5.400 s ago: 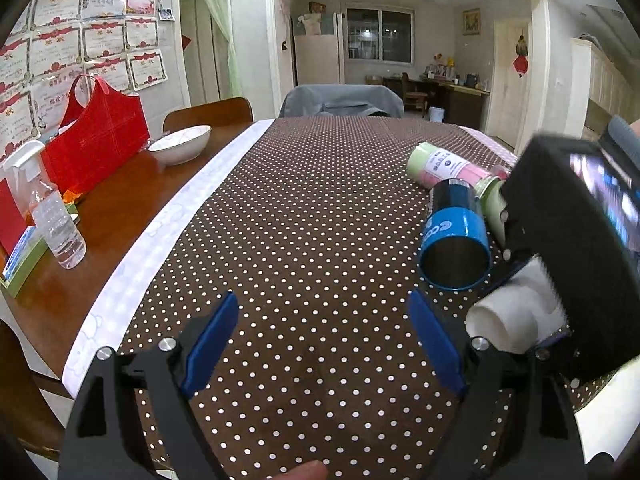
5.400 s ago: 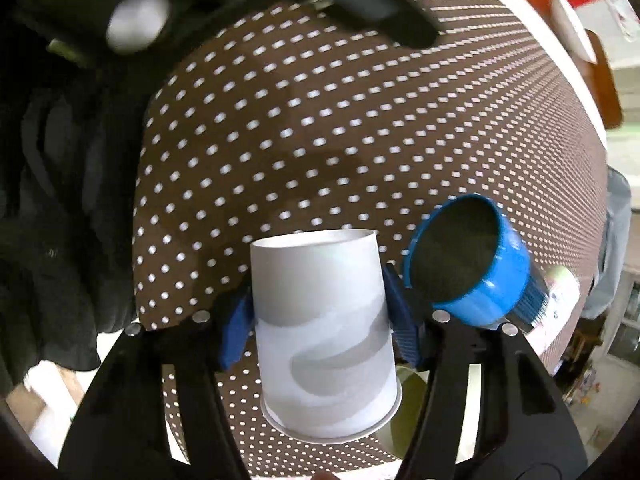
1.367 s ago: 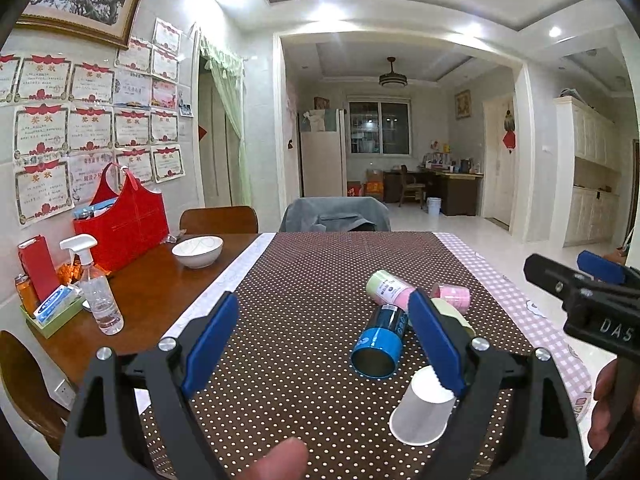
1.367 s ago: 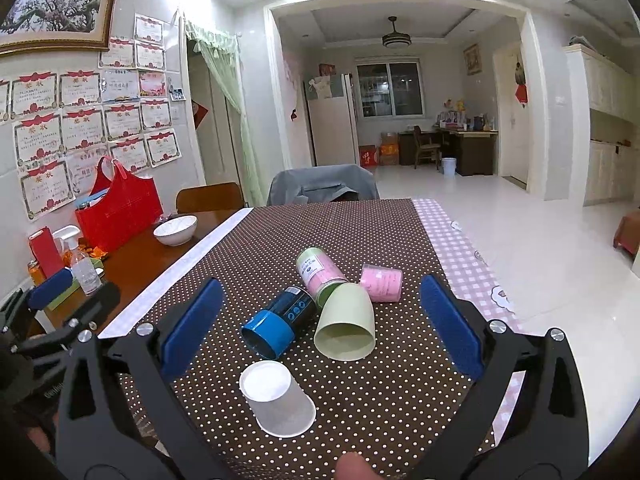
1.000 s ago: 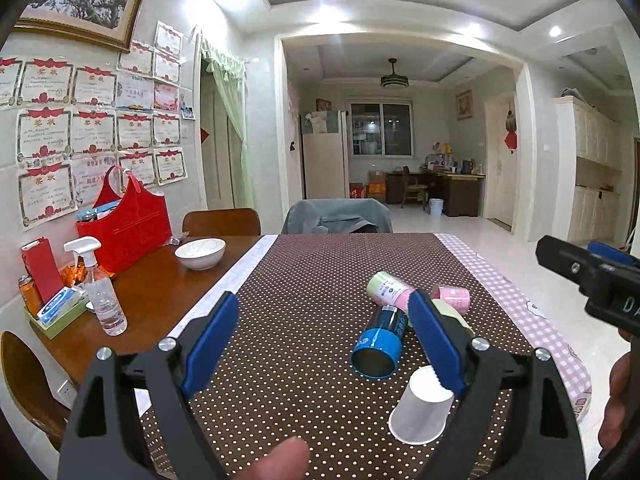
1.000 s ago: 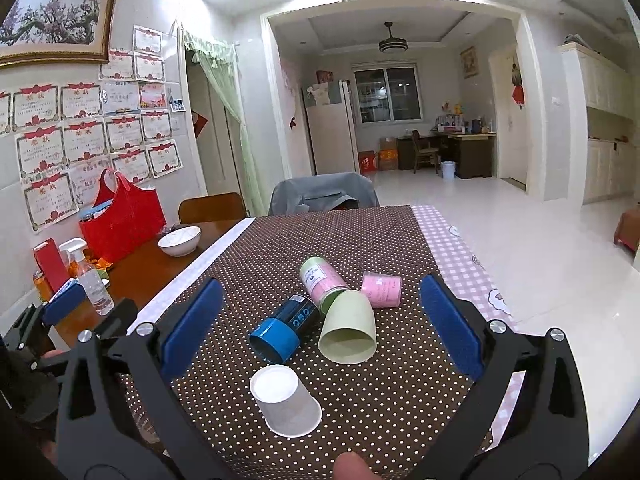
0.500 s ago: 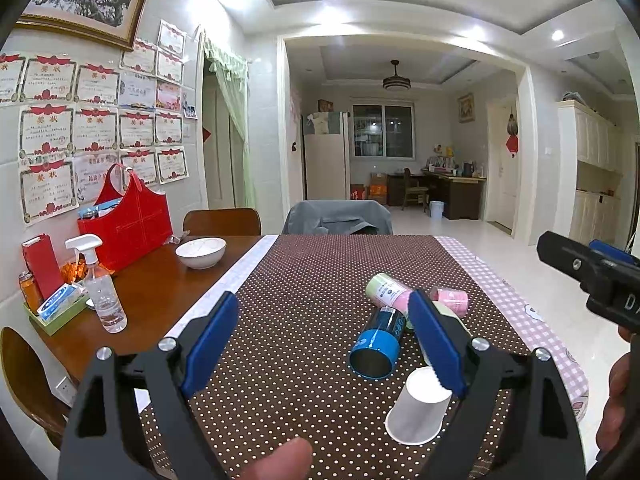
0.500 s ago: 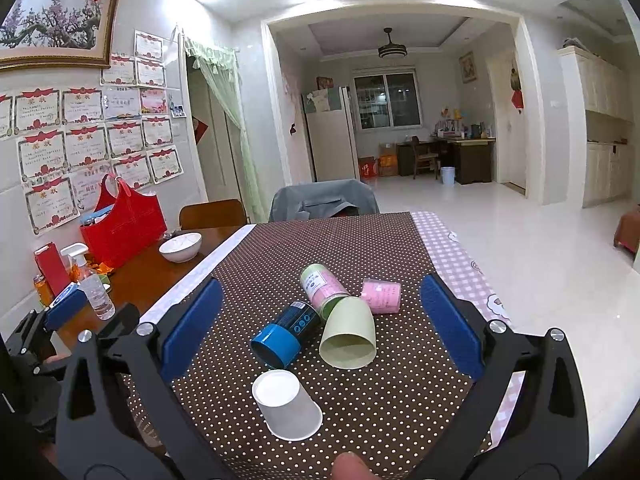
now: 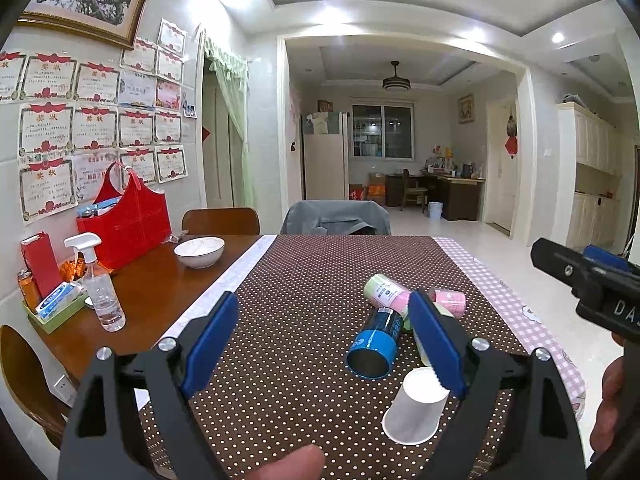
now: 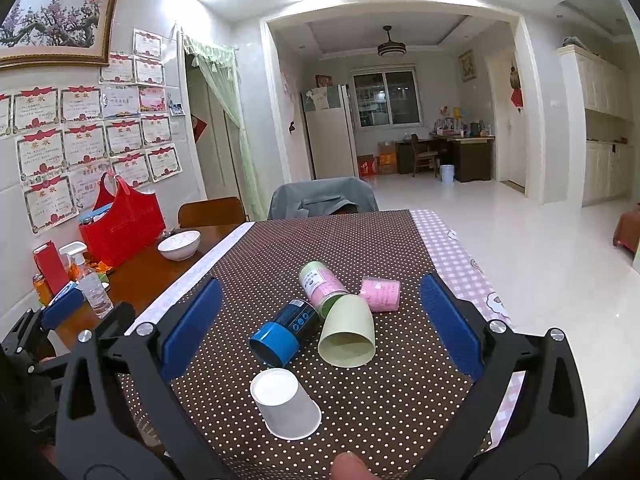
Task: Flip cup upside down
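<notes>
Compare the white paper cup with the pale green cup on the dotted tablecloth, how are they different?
The white paper cup stands upside down, its closed base facing up; the pale green cup lies on its side with its open mouth toward the camera. The white paper cup stands apart from the others, while the pale green cup touches the pink and green can behind it. The pale green cup looks larger. Both are tapered, rest on the tablecloth, and neither is gripped.

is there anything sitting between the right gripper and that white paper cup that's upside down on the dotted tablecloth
Nothing visible does. The white paper cup stands inverted, alone on the brown dotted tablecloth, directly ahead of the open right gripper. The blue cylindrical can lies beyond it.
</notes>
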A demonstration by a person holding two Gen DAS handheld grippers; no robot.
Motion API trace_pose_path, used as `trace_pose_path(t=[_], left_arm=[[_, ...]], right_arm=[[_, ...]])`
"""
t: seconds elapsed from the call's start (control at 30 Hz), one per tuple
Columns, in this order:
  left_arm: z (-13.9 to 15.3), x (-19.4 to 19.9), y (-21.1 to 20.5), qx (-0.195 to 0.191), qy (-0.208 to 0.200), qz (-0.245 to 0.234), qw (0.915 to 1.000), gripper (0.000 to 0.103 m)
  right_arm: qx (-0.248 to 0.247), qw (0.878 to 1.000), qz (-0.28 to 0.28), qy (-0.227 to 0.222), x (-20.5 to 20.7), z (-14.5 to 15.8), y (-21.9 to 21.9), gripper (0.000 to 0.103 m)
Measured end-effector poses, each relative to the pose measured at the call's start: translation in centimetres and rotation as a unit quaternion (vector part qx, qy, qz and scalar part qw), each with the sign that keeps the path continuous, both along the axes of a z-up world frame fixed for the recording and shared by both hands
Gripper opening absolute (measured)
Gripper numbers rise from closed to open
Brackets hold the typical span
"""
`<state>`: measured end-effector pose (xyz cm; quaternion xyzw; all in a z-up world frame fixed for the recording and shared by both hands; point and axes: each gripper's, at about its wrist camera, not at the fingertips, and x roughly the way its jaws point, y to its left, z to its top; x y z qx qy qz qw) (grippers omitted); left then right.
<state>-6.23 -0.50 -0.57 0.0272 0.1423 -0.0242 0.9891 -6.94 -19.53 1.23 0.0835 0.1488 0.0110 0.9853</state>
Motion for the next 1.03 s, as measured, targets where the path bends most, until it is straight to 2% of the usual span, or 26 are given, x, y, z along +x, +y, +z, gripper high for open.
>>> trace_pose_path(t=[1.03], left_arm=[[-0.06, 0.31, -0.49, 0.002, 0.005, 0.013, 0.9999, 0.085]], right_arm=[[-0.001, 1.000, 0.005, 0.011, 0.52, -0.82, 0.19, 0.097]])
